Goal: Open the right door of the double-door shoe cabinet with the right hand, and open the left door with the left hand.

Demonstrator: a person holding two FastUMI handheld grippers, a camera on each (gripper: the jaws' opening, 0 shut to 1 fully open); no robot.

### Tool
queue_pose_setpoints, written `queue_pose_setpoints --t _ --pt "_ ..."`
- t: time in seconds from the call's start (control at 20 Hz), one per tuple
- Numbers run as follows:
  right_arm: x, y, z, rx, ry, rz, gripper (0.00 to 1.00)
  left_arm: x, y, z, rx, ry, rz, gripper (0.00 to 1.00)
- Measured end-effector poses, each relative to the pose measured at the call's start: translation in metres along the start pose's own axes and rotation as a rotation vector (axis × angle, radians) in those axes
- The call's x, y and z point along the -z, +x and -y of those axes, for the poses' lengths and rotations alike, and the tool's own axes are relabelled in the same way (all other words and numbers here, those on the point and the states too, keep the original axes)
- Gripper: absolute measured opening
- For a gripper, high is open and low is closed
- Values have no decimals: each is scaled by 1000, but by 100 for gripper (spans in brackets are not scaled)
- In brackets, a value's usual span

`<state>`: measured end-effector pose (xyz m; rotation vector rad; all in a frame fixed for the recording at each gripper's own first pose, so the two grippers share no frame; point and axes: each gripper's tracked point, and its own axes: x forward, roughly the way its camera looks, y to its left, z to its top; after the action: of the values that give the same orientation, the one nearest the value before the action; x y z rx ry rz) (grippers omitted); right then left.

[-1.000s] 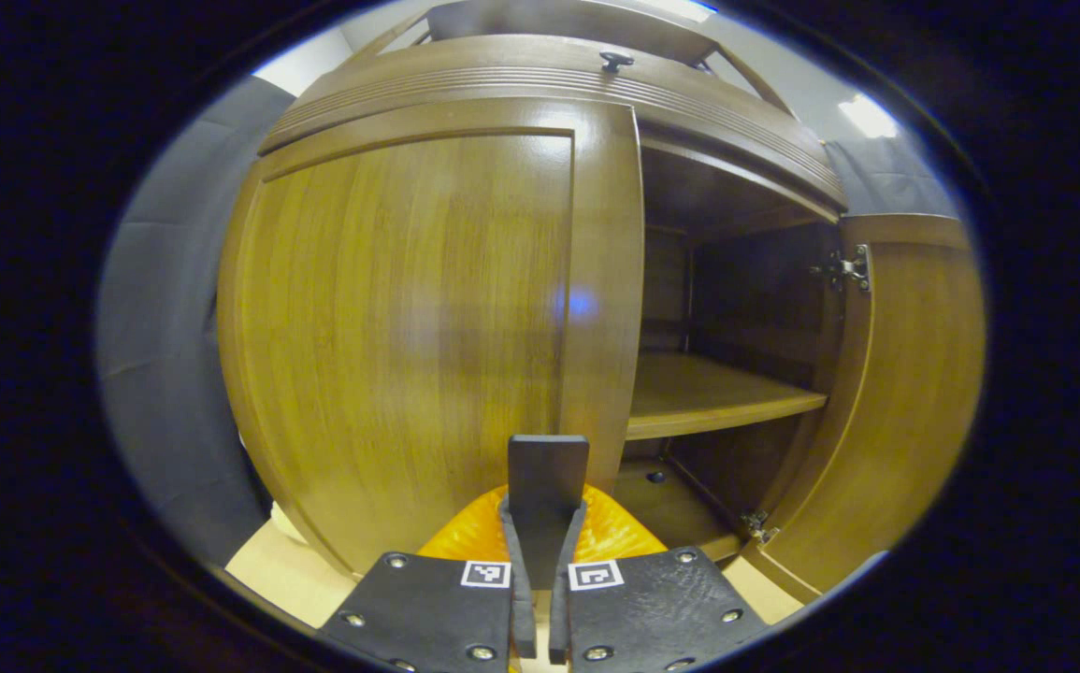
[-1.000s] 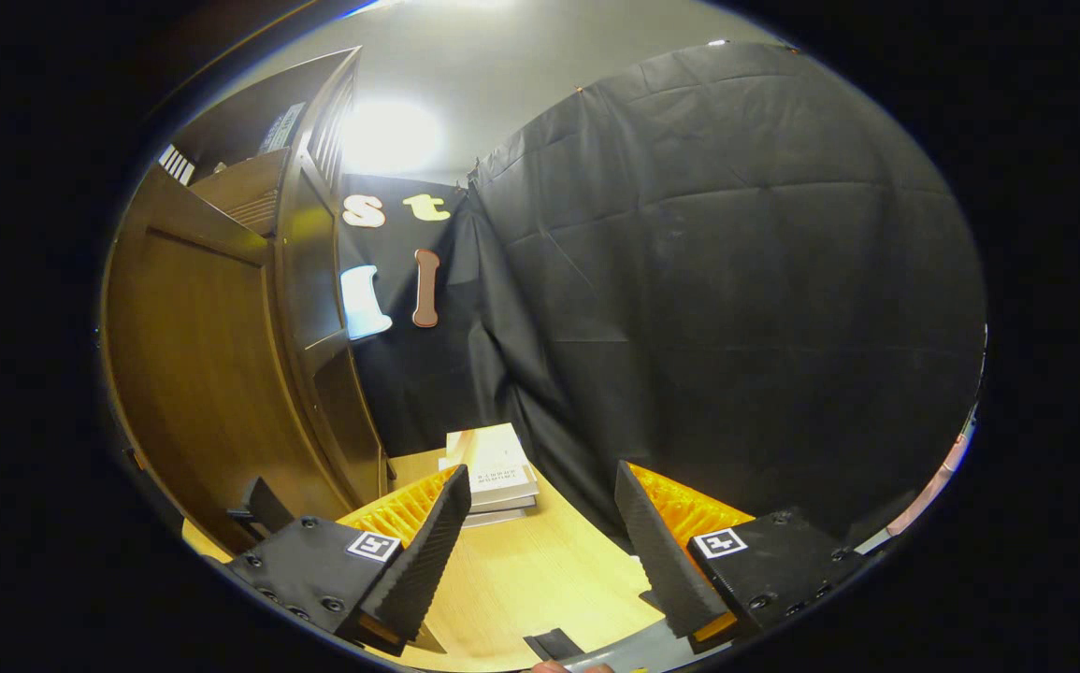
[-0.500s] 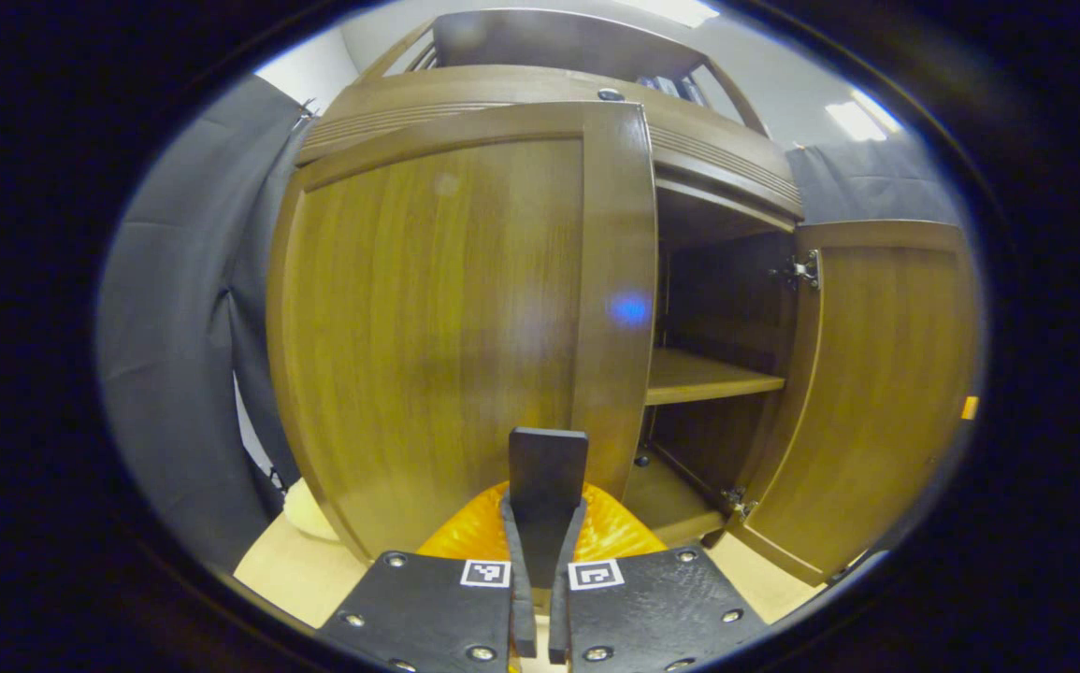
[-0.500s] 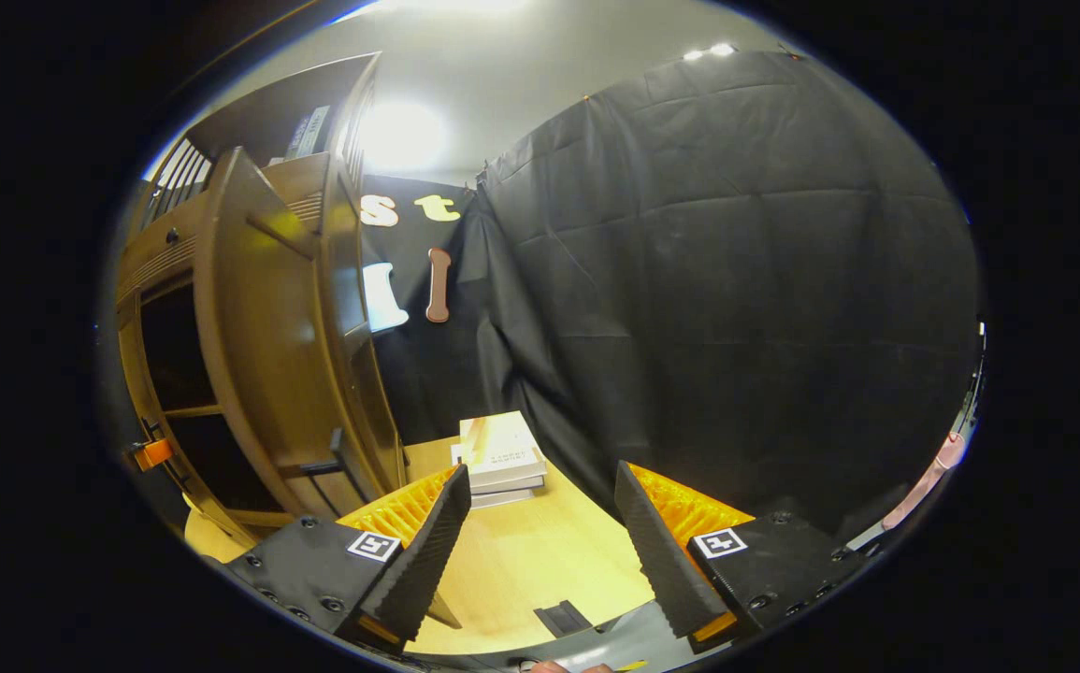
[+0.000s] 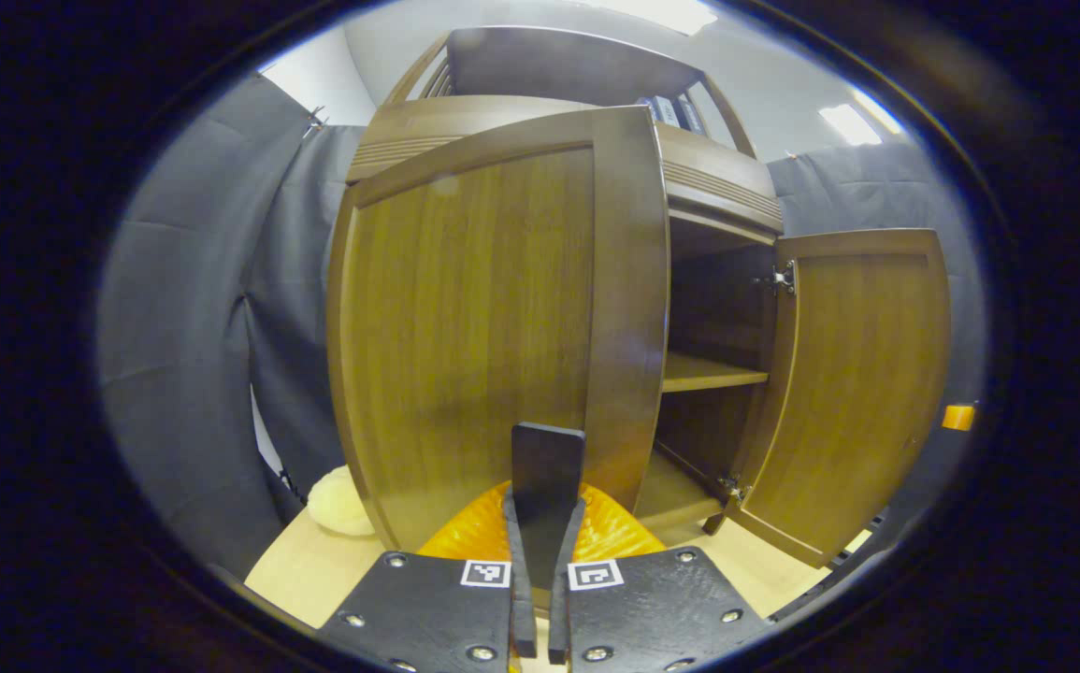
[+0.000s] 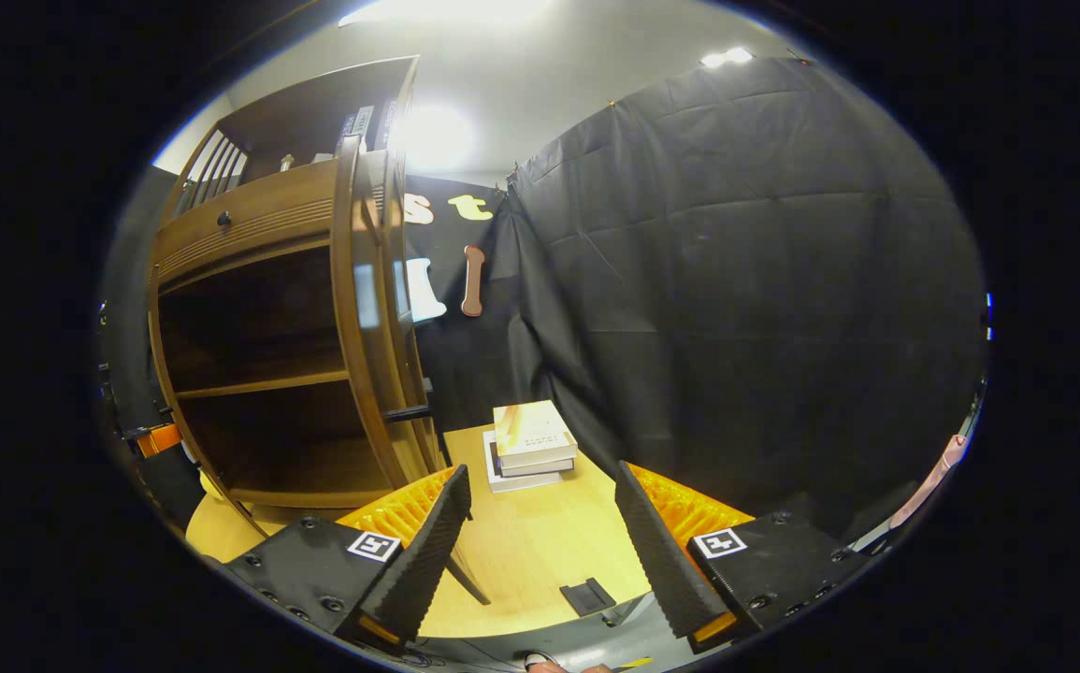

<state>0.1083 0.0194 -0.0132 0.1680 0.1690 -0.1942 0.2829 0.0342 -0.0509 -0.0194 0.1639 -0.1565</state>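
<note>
Wood fills most of what we see in the left gripper view: the left door [image 5: 474, 327] stands partly swung out, and our left gripper [image 5: 533, 561] is clenched on its dark handle [image 5: 547, 467] with both fingers pressed to it. Beyond it the right door [image 5: 862, 383] hangs wide open, baring the shelf [image 5: 712, 372]. We judge the risk lies here: pull off the hinge's arc and the handle could slip from the fingers, or the cabinet could drag on the table.

In the right gripper view, our right gripper [image 6: 540, 547] hangs released, jaws spread, above the table [image 6: 540, 570]. Nearby sit the books [image 6: 530, 444]; a careless sweep could knock them.
</note>
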Motion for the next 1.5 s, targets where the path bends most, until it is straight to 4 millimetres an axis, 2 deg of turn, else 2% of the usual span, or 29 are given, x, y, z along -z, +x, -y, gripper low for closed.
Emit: queue_pose_setpoints --t 0.65,0.9,1.2,1.3,1.4,1.5 --pt "31 -8 -65 -124 31 -50 98 6 -26 -27 -65 -5 6 7" --pt "33 -7 -77 -156 5 -49 98 3 -32 -37 -75 -15 31 7" --pt "34 -3 -87 -183 -7 -57 98 0 -53 -70 -111 17 63 7" --pt "32 -8 -91 -197 -18 -48 98 3 -60 -78 -114 22 71 7" --pt "31 -11 -97 -210 -29 -45 98 1 -70 -101 -130 37 80 6" --pt "31 -10 -101 -216 -32 -49 98 8 -76 -131 -167 42 61 5"
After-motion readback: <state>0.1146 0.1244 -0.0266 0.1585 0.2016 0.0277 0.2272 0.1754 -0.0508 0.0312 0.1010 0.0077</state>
